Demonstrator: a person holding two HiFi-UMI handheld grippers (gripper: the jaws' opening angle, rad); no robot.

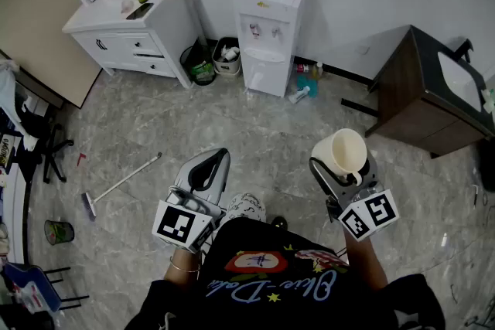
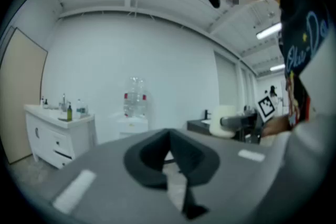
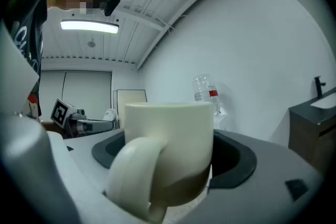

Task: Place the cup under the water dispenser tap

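At near left, the left hand-held gripper [image 1: 219, 158] points level, its jaws together on nothing. Far across the floor, at centre, the dispenser [image 1: 267, 50] stands against the wall, its taps [image 1: 255, 30] above a shallow recess. At near right, the right hand-held gripper [image 1: 343, 170] is clamped on the cup [image 1: 340, 149], which is upright with its handle toward the person, well apart from the dispenser. Likely risks are that the smooth cup slips from the wide grip while carried, or that jaws or rim strike a tap in the tight recess and tip the cup.
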